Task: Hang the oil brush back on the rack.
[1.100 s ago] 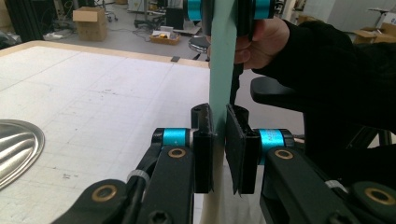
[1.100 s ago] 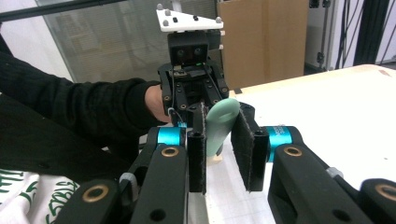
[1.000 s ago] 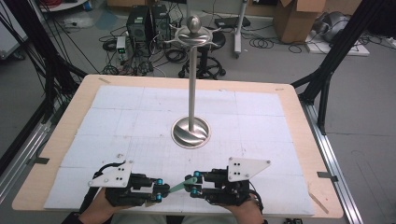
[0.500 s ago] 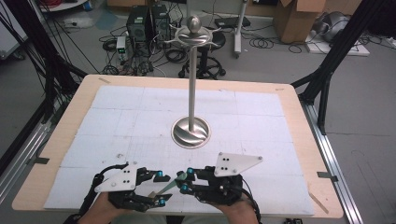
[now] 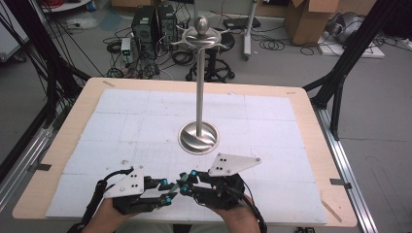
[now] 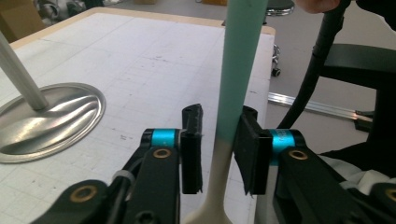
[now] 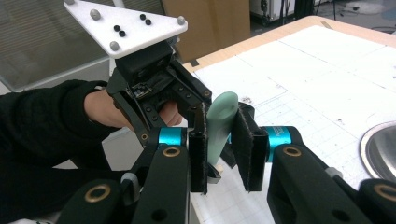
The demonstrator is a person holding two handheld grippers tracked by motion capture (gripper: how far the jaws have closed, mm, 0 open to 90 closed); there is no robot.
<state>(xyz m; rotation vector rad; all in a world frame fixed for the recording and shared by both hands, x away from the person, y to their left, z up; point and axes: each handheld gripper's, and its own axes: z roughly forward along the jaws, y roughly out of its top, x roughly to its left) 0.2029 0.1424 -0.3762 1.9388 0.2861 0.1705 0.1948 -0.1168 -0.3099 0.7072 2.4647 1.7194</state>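
Observation:
A slim utensil with a teal handle [image 6: 236,60] and a cream lower end runs between my two grippers near the table's front edge. My right gripper [image 7: 223,112] is shut on the rounded teal handle tip [image 7: 222,119]. My left gripper [image 6: 220,114] is open, its jaws on either side of the cream part with a gap on one side. In the high view the left gripper [image 5: 166,191] and right gripper [image 5: 185,180] meet tip to tip. The left gripper's body [image 7: 149,79] faces the right gripper view.
A metal stand [image 5: 199,87] rises from a round dished base [image 5: 198,139] at the table's middle, topped by a ball and hooked arms. The base [image 6: 46,116] lies just ahead of the grippers. White gridded mat [image 5: 121,121] covers the wooden table. Cables and boxes lie on the floor beyond.
Both grippers have drawn together from slightly apart until their tips meet. The utensil now spans both pairs of jaws, and the right gripper has tilted up.

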